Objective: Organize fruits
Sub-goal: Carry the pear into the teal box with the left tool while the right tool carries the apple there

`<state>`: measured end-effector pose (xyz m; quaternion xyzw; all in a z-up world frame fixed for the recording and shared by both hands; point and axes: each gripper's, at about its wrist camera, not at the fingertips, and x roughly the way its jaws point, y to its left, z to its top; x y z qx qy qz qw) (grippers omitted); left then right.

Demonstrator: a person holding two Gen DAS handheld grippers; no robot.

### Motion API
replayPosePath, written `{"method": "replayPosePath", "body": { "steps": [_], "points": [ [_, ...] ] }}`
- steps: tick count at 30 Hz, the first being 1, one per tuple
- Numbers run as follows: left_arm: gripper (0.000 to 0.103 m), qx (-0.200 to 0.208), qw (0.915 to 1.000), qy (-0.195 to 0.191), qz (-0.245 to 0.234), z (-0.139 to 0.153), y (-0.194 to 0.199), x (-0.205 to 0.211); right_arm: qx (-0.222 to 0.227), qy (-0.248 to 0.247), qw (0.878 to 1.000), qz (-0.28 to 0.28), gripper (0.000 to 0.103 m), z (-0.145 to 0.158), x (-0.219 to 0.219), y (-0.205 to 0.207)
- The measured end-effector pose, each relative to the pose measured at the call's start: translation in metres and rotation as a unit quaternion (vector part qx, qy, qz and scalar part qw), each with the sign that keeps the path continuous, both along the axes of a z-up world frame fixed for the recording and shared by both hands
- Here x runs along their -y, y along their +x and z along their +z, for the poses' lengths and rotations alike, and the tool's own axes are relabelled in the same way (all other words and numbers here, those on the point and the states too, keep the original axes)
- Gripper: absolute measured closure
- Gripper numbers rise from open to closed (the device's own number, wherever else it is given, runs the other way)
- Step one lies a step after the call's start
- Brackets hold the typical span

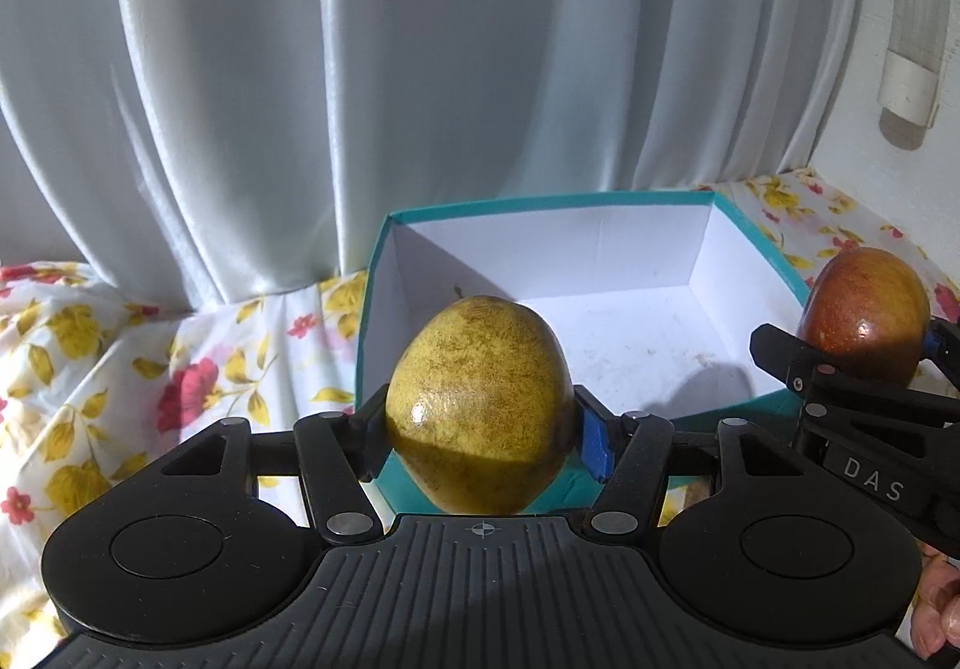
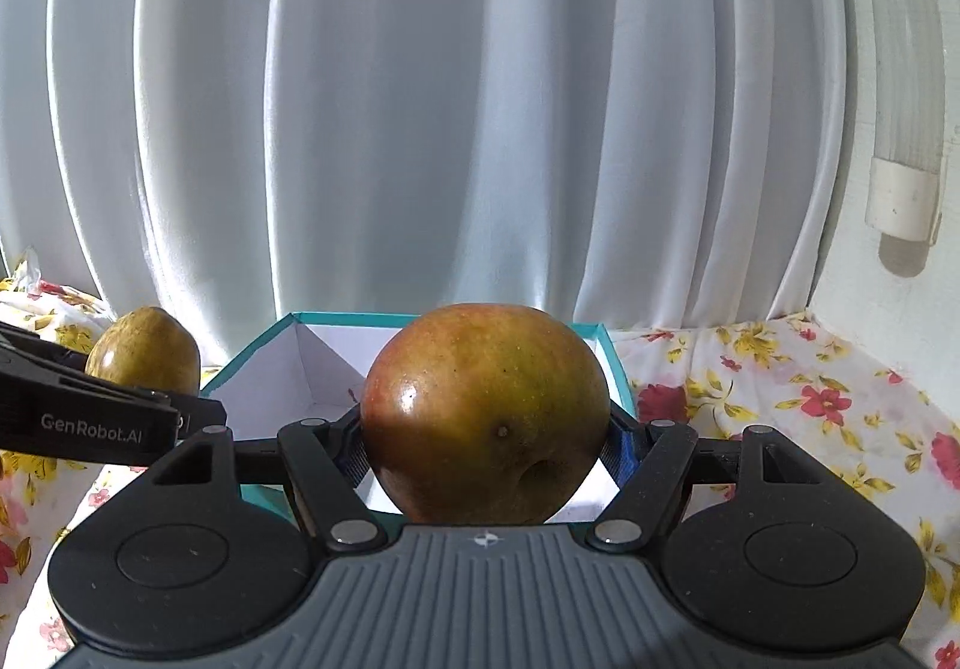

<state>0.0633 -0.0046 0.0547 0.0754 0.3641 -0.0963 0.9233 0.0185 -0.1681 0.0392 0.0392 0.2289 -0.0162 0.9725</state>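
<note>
My left gripper [image 1: 480, 423] is shut on a yellow-green speckled pear [image 1: 474, 399], held in the air in front of a teal box [image 1: 606, 202] with a white inside. In the left wrist view the right gripper [image 1: 864, 351] shows at the right edge, shut on a red-brown apple [image 1: 864, 315] beside the box. In the right wrist view my right gripper [image 2: 483, 441] grips that apple [image 2: 480, 405], which hides most of the box [image 2: 264, 345] behind it. The pear [image 2: 144, 351] and the left gripper [image 2: 198, 408] appear at the left. The box's visible inside holds nothing.
A floral cloth [image 1: 90, 369] covers the surface around the box [image 2: 780, 399]. White curtains [image 1: 420, 69] hang close behind the box. A white pipe fitting [image 2: 900, 201] is on the wall at the right. A hand [image 1: 942, 609] shows at the lower right.
</note>
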Motion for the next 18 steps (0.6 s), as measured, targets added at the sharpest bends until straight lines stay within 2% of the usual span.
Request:
{"method": "replayPosePath", "body": {
  "steps": [5, 18],
  "points": [
    [0.038, -0.001, 0.9998, 0.011, 0.014, -0.006, 0.009, 0.001, -0.019, 0.002, 1.0, -0.001, 0.031, -0.016, 0.003, 0.011],
    [0.038, -0.013, 0.9994, 0.026, 0.019, -0.027, 0.031, 0.008, -0.022, -0.013, 1.0, -0.01, 0.031, -0.039, 0.003, 0.027]
  ]
}}
